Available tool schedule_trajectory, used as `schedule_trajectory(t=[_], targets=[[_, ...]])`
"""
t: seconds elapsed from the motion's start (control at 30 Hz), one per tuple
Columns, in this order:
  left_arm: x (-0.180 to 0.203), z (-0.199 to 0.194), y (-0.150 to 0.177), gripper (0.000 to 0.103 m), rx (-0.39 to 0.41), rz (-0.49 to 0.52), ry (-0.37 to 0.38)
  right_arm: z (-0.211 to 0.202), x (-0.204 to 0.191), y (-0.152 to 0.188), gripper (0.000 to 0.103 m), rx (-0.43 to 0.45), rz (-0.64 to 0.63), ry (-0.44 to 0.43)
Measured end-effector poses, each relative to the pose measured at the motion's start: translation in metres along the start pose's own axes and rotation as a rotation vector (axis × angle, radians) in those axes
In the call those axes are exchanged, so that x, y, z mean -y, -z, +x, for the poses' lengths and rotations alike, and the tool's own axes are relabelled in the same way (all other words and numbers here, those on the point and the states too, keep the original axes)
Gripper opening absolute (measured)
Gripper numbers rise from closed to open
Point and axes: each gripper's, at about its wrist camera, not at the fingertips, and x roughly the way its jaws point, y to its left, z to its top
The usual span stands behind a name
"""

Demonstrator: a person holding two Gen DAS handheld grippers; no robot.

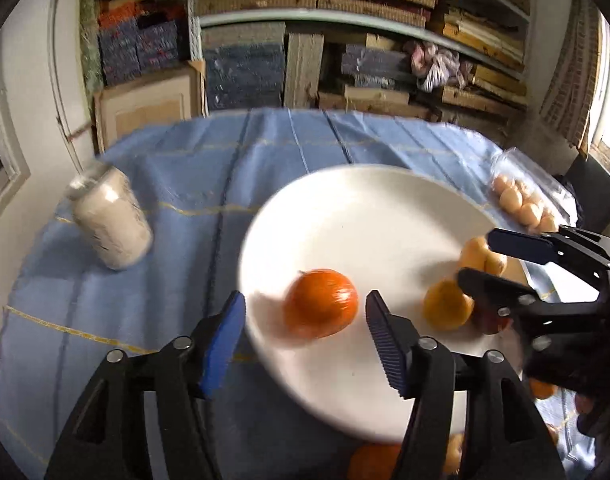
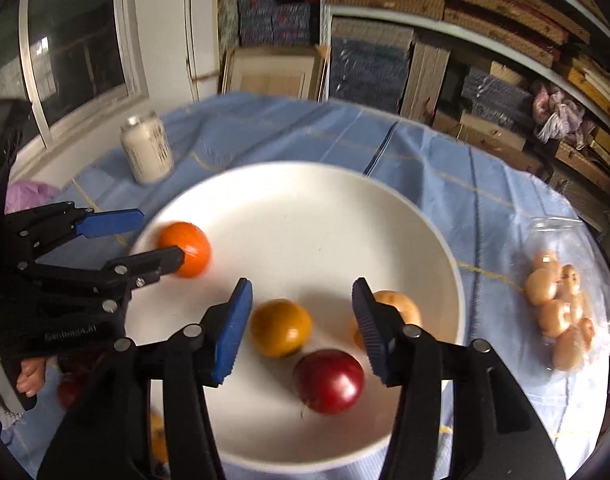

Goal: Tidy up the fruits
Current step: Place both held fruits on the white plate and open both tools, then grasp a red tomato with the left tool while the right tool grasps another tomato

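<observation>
Left gripper (image 1: 305,340) – jaws apart, clear of orange fruit (image 1: 320,303) on white plate (image 1: 345,200) | Right gripper (image 2: 303,330) – jaws apart, empty, over yellow fruit (image 2: 280,327), red fruit (image 2: 328,380) | Risk: round fruit likely rolls if nudged.

White plate (image 2: 305,208): smooth, glazed-looking, soft sheen. Desk covered w/ blue cloth (image 2: 445,168), woven, matt, creased, thin yellow threads thru it. Red apple (image 2: 329,380) glossy w/ highlights; orange fruit (image 1: 320,303) shiny skin; yellow-orange citrus (image 2: 280,327) duller, fine-textured. Right gripper (image 2: 301,328) and left gripper (image 1: 305,344): matt black plastic, bright metal rivets, blue fingers (image 2: 233,328) w/ ribbed rubbery pads. Jar (image 2: 147,148) clear glass, metal-look lid. Buns in clear glossy plastic bag (image 2: 565,308). Shelves (image 1: 385,24): rough wood stacks.
</observation>
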Motion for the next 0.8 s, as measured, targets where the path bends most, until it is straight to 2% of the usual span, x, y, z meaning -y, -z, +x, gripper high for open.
schedule_trajectory(t=[0.07, 0.1, 0.17, 0.23, 0.27, 0.4, 0.53, 0.67, 0.73, 0.8], targets=[[-0.004, -0.016, 0.001, 0.064, 0.02, -0.011, 0.005, -0.033, 0.002, 0.006, 0.051, 0.061, 0.031, -0.002], [-0.008, -0.03, 0.005, 0.064, 0.033, -0.025, 0.009, -0.046, 0.002, 0.01, 0.055, 0.084, 0.046, -0.008], [-0.013, -0.05, 0.015, 0.068, 0.047, -0.049, 0.014, -0.077, -0.001, 0.025, 0.069, 0.141, 0.073, -0.008], [-0.019, -0.075, 0.036, 0.076, 0.06, -0.084, 0.022, -0.107, -0.006, 0.051, 0.089, 0.197, 0.094, 0.012], [-0.02, -0.083, 0.045, 0.079, 0.061, -0.095, 0.025, -0.118, -0.009, 0.064, 0.091, 0.218, 0.103, 0.013], [-0.017, -0.113, 0.103, 0.082, 0.057, -0.112, 0.069, -0.156, -0.019, 0.134, 0.094, 0.296, 0.167, -0.038], [0.0, -0.13, 0.148, 0.083, 0.054, -0.054, 0.08, -0.174, -0.033, 0.168, 0.094, 0.325, 0.141, -0.056], [0.004, -0.135, 0.165, 0.083, 0.087, -0.012, 0.029, -0.191, -0.059, 0.191, 0.094, 0.36, 0.071, -0.169], [0.001, -0.134, 0.167, 0.083, 0.081, -0.037, 0.054, -0.19, -0.075, 0.197, 0.094, 0.329, 0.01, -0.211], [0.003, -0.135, 0.168, 0.083, 0.075, -0.031, 0.091, -0.188, -0.085, 0.196, 0.094, 0.319, -0.033, -0.21]])
